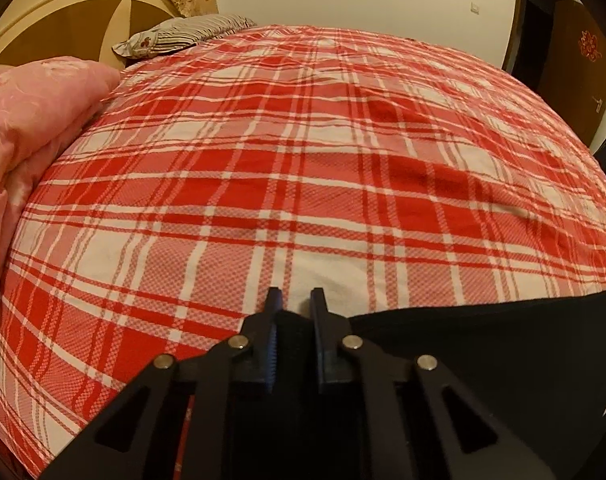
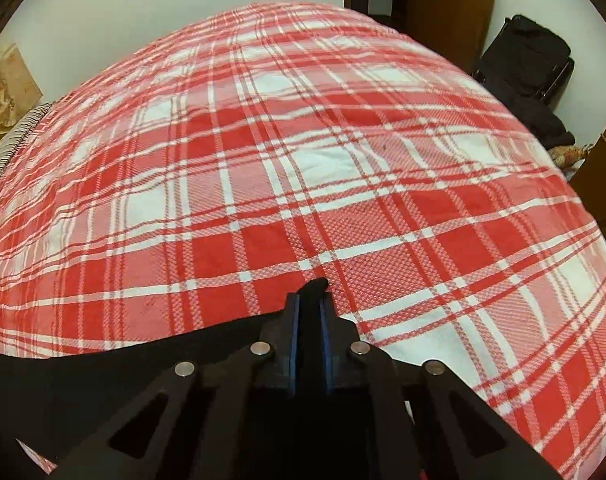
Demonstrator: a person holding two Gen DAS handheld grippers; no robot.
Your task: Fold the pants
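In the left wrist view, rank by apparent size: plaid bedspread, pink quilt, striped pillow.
1. plaid bedspread
2. pink quilt
3. striped pillow; it lies farther off, so its true size against the quilt is unsure.

Red plaid bedspread (image 1: 303,168), pink quilt (image 1: 35,120), striped pillow (image 1: 183,34), black bag (image 2: 527,56).

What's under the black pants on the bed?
The pants lie on the red plaid sheet, which runs under their edge. Both tongs pinch that edge, and the rest beneath is hidden by the cloth and tongs.
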